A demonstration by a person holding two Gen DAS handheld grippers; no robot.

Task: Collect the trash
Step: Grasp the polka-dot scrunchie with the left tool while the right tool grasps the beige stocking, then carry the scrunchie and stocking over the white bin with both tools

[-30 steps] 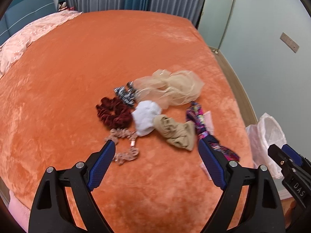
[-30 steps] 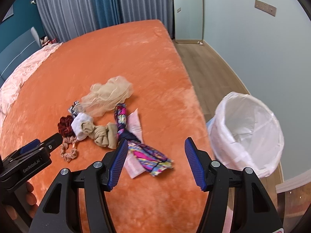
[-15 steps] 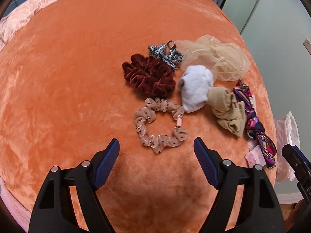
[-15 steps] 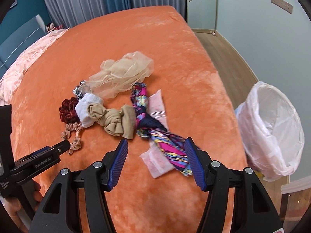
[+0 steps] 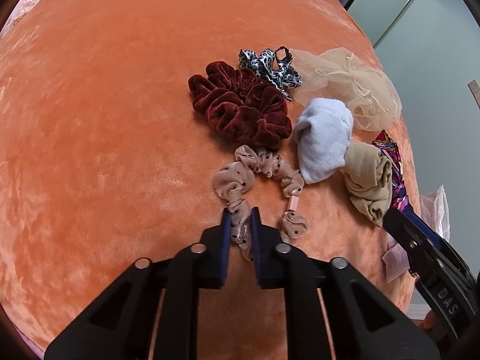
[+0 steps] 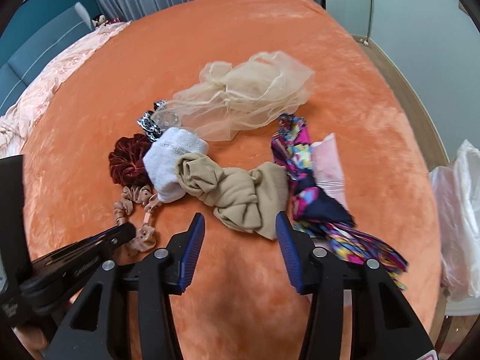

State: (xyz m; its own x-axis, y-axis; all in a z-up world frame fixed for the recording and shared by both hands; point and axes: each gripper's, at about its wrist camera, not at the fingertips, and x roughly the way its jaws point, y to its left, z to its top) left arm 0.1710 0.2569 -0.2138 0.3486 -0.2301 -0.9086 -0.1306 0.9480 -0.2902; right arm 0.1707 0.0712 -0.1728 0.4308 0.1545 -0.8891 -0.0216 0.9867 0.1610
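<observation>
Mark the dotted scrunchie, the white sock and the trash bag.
dotted scrunchie point(image 5: 240, 177), left wrist view, gathered loop.
white sock point(image 5: 324, 141), left wrist view, mid-body.
trash bag point(image 6: 462, 210), right wrist view, plastic side.

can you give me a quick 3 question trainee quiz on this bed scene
1. True or false: the left hand-held gripper is shut on the beige dotted scrunchie.
2. Which item lies nearest the right hand-held gripper? A tan stocking, B red velvet scrunchie, C sheer tulle.
3. Fill in: the items lie on an ____ blanket.

Key: 1 true; 2 A; 3 orange.
</observation>
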